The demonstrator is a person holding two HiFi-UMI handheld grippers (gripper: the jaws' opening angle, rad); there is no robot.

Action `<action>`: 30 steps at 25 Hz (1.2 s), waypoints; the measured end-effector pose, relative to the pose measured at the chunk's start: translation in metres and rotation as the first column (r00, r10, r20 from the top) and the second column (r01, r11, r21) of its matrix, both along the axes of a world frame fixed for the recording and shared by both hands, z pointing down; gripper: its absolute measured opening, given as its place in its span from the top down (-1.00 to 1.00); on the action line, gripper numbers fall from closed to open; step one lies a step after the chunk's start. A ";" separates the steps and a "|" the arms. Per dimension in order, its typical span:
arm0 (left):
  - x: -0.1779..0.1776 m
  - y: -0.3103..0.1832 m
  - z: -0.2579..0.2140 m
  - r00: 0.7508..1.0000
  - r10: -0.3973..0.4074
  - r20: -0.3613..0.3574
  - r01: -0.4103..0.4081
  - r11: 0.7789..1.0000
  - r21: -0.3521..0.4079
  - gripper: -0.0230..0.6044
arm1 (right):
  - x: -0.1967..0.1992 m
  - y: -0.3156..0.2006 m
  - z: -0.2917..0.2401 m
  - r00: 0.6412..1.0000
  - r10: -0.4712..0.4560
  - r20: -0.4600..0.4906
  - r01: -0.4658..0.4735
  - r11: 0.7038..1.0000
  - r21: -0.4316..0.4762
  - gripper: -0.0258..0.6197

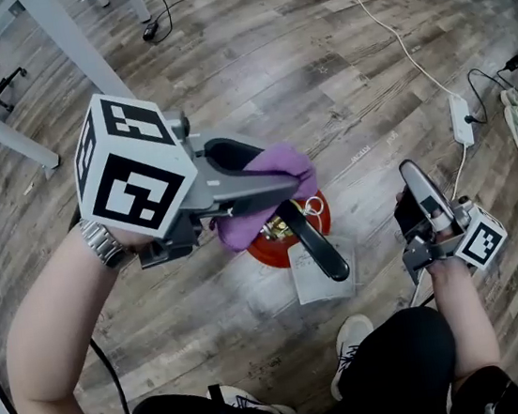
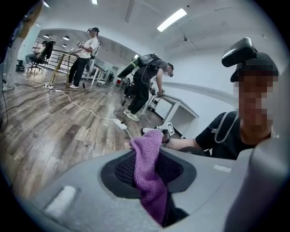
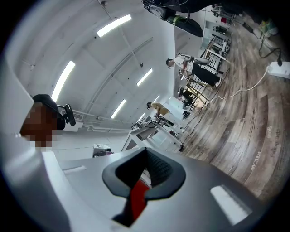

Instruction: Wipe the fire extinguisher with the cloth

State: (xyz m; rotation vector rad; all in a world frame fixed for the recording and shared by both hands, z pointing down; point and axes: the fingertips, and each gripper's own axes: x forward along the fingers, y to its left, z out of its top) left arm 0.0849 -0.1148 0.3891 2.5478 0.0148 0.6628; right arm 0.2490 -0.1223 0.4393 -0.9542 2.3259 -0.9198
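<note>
The red fire extinguisher [image 1: 266, 248] stands upright on the wooden floor [image 1: 317, 71], seen from above, directly in front of the person's shoe [image 1: 350, 339]. Its black lever handle [image 1: 319, 245] projects toward the shoe side, and a white tag [image 1: 318, 283] lies against its base below the handle. The left claw [image 1: 274, 188] is positioned directly over the extinguisher's top, jaws closed onto the purple cloth [image 1: 282, 165]; the left gripper view confirms the cloth [image 2: 147, 172] pinched between the two pads, with a fold standing up past the tips. Loose cloth hangs from the claw over the extinguisher's head; actual contact with the metal cannot be confirmed. The right claw [image 1: 415, 178] is held well to the right of the extinguisher, clear of it, jaws fully together. A narrow red strip shows in the seam between them; its nature cannot be determined. A white power strip [image 1: 461, 120] lies on the floor beyond the right claw, farther from the extinguisher.
</note>
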 end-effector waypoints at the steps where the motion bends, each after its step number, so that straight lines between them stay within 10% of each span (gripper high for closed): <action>1: 0.003 0.009 -0.006 1.000 0.021 -0.012 -0.021 1.000 -0.001 0.63 | 0.000 0.000 0.000 1.000 -0.001 -0.001 0.001 1.000 0.000 0.92; 15: 0.032 0.146 -0.054 0.930 0.219 -0.296 -0.265 0.956 -0.125 0.63 | -0.012 0.003 -0.020 0.999 -0.001 -0.033 0.002 0.999 0.036 0.92; 24: -0.011 0.128 -0.059 0.813 -0.175 -0.555 0.002 0.955 -0.298 0.63 | -0.026 0.022 -0.089 0.991 -0.035 -0.128 0.056 0.985 0.162 0.85; 30: -0.064 0.094 -0.067 0.676 -0.403 -0.616 0.225 0.910 -0.348 0.62 | -0.119 0.071 -0.167 0.909 -0.297 -0.292 0.370 0.898 0.239 0.67</action>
